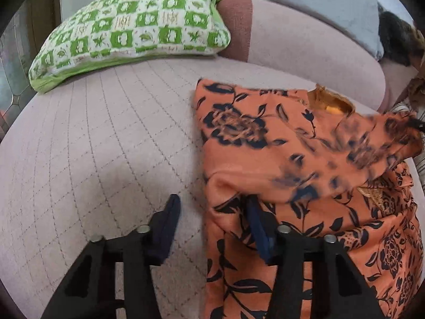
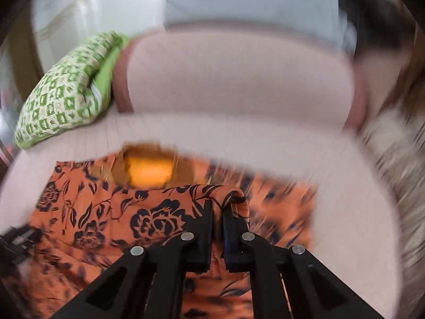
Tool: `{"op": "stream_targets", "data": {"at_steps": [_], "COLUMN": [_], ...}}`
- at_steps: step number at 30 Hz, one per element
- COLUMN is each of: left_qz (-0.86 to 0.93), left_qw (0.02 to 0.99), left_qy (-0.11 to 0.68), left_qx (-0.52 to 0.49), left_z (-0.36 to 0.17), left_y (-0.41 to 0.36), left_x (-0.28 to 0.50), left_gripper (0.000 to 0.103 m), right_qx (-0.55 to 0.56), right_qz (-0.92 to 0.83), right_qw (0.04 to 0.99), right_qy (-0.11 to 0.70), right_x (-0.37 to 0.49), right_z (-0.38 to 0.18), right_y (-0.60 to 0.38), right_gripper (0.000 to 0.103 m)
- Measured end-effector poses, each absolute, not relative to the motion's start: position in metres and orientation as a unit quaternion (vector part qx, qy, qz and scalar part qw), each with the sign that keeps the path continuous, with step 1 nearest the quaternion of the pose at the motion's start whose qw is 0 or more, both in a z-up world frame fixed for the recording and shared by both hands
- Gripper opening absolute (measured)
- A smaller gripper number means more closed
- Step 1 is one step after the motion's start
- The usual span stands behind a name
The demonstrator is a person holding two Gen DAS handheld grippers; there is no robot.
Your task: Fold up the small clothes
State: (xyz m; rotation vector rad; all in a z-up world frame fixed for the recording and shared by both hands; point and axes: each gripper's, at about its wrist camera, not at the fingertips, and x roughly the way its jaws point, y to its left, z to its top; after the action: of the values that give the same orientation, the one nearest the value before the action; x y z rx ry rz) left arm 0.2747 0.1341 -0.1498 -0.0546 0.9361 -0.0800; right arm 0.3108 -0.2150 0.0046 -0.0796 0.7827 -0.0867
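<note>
Surface: a pale pink quilted bed cover (image 1: pixel 101 138), stitched in a diamond grid, fills the near ground in my left wrist view.

Item: orange garment with a dark floral print (image 1: pixel 305 186), lying on the bed cover to the right of my left hand-held gripper; part of it is lifted and blurred at the far right. A yellow-brown lining shows at its neck opening (image 2: pixel 148 170).

My left hand-held gripper (image 1: pixel 212 212): fingers apart. One finger (image 1: pixel 170 218) stands over bare quilt; the other sits at the garment's left edge, with a fold of cloth draped over its tip. I cannot tell whether that finger touches the cloth.

My right hand-held gripper (image 2: pixel 217 212): fingers together, clamped on a fold of the orange garment, which loops over the fingertips.

Backing: a long pink bolster (image 1: pixel 305 47) with a darker rust-coloured end runs along the far side of the bed.

Cushions: a green-and-white checked pillow (image 1: pixel 132 26) far left, resting against the bolster's end; a pale blue pillow (image 1: pixel 332 0) behind the bolster.

Room: a white wall behind; the right wrist view is heavily motion-blurred at its edges.
</note>
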Motion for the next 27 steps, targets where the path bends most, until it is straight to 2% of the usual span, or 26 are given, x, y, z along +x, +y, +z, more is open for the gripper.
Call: {"op": "stream_targets", "data": {"at_steps": [3,5,6,7,12,14,16,18,19,20,21,25,27], "left_qz": [-0.028,-0.026,-0.033,-0.038,-0.038,-0.054,-0.064,-0.058,-0.040,-0.028,-0.028,-0.023,-0.028], "left_qw": [0.891,0.887,0.886,0.887,0.918,0.925,0.922,0.900,0.881,0.863,0.873,0.907,0.914], "left_qy": [0.452,0.460,0.462,0.460,0.394,0.374,0.381,0.431,0.471,0.504,0.487,0.421,0.404], "left_qx": [-0.034,-0.033,-0.030,-0.028,-0.016,-0.032,-0.036,-0.034,-0.025,-0.026,-0.030,-0.021,-0.011], "left_z": [-0.151,-0.149,-0.147,-0.144,-0.098,-0.084,-0.088,-0.115,-0.135,-0.156,-0.155,-0.121,-0.114], "left_y": [0.136,0.136,0.137,0.138,0.140,0.135,0.127,0.119,0.117,0.119,0.121,0.115,0.109], "left_x": [0.280,0.278,0.275,0.272,0.247,0.250,0.263,0.284,0.295,0.303,0.300,0.285,0.286], "left_gripper": [0.047,0.047,0.047,0.047,0.047,0.053,0.059,0.059,0.059,0.060,0.060,0.060,0.063], "right_qx": [-0.033,0.014,0.049,0.058,0.106,0.168,0.228,0.264,0.294,0.314,0.323,0.262,0.274], "right_qz": [-0.055,-0.051,-0.045,-0.049,0.001,0.074,0.120,0.103,0.077,0.073,0.076,0.112,0.132], "right_qw": [0.892,0.861,0.874,0.878,0.905,0.893,0.871,0.842,0.810,0.806,0.813,0.857,0.855], "right_qy": [0.448,0.506,0.482,0.473,0.412,0.410,0.418,0.459,0.502,0.496,0.477,0.430,0.421], "right_x": [0.325,0.329,0.320,0.317,0.294,0.293,0.296,0.304,0.308,0.305,0.301,0.304,0.320], "right_z": [-0.049,-0.085,-0.080,-0.073,-0.019,-0.015,-0.028,-0.065,-0.093,-0.097,-0.088,-0.037,-0.033], "right_y": [-0.226,-0.243,-0.252,-0.255,-0.261,-0.260,-0.258,-0.263,-0.271,-0.277,-0.280,-0.266,-0.266], "right_gripper": [0.011,0.013,0.014,0.020,0.022,0.035,0.077,0.079,0.076,0.072,0.069,0.070,0.070]}}
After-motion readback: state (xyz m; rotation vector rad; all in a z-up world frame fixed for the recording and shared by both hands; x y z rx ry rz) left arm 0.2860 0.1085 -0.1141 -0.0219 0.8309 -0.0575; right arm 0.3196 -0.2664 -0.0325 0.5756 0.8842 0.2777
